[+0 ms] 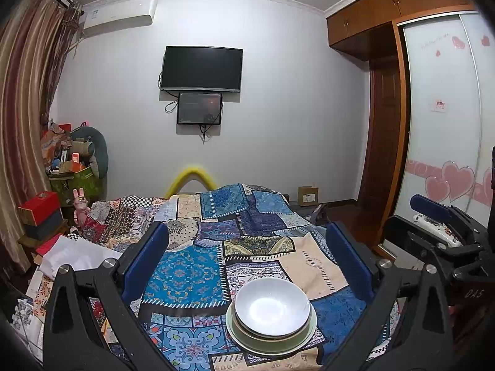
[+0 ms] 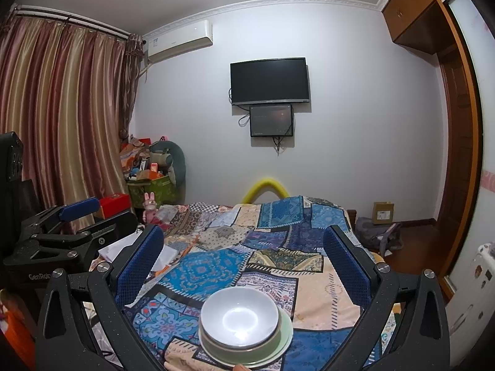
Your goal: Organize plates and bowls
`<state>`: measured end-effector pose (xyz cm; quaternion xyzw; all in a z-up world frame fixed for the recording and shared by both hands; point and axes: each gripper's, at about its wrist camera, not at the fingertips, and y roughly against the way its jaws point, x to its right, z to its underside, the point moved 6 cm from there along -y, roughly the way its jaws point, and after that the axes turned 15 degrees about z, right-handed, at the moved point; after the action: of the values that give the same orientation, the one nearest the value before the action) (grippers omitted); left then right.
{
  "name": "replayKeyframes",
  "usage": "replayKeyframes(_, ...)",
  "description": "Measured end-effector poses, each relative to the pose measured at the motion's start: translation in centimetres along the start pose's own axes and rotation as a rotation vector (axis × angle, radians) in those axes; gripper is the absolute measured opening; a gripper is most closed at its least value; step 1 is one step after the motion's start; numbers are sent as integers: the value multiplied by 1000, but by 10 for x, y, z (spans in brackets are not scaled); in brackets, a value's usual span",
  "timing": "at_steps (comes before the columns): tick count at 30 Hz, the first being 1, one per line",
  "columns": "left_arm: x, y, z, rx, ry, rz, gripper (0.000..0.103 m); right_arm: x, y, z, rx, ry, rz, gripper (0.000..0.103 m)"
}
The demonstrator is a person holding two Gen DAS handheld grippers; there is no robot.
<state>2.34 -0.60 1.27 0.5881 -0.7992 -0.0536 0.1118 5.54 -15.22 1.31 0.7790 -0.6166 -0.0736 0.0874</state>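
- White bowl (image 1: 272, 306) sits stacked on pale green plates (image 1: 272, 344) at the patchwork bedspread's (image 1: 185, 275) near edge
- Left gripper (image 1: 247, 253) spread wide, holding nothing
- Right gripper (image 2: 244, 253) likewise parted, empty

one white bowl (image 1: 272, 306) on top, two plates (image 1: 272, 344) stacked under it, one patchwork bed (image 1: 191, 272), two dark screens (image 1: 201, 69) on the wall.

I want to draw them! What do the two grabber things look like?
Both are alike: the left gripper and right gripper have black, speckled plastic frames with triangular cut-outs, round silver screws, and jaws lined with bumpy blue pads. White lettering marks their bodies. No cables or sleeves show.
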Motion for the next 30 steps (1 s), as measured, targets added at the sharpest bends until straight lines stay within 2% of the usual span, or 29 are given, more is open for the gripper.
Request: replayKeyframes(30,0,-2,2,-1,3,6,103,0,-2,-2,-7,-9,-13,103)
